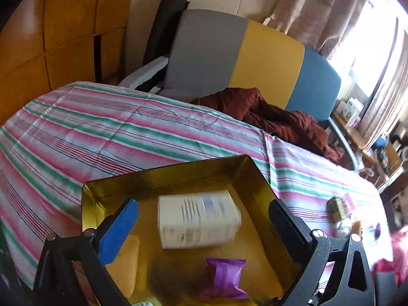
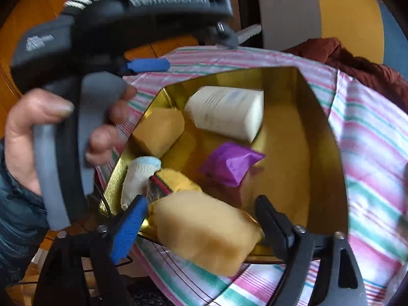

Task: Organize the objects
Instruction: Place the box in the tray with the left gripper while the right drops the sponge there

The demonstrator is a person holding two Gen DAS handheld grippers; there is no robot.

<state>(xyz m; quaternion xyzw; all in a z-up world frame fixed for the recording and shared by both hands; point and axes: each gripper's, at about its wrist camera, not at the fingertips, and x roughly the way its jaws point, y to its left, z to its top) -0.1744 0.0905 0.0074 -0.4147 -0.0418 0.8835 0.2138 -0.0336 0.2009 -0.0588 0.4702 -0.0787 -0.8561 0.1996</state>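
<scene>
A gold metal tin [image 1: 163,177] [image 2: 321,132] sits on the striped cloth. In it lie a white box [image 1: 199,223] [image 2: 227,112], a purple packet [image 1: 224,278] [image 2: 232,163], a yellow sponge [image 1: 125,262] [image 2: 159,130], a white sock [image 2: 139,178] and a yellow cloth [image 2: 178,178]. My left gripper [image 1: 204,219] is open above the tin, the white box loose between its fingers. My right gripper [image 2: 204,213] is shut on a yellow sponge [image 2: 206,232] over the tin's near edge. The left gripper body [image 2: 114,25] shows in the right wrist view.
The striped pink and green cloth [image 1: 102,127] covers the table. A brown garment [image 1: 275,117] lies at its far edge before a grey, yellow and blue chair [image 1: 255,58]. Small items [image 1: 339,206] lie to the right of the tin. Wooden panels [image 1: 51,38] stand at the left.
</scene>
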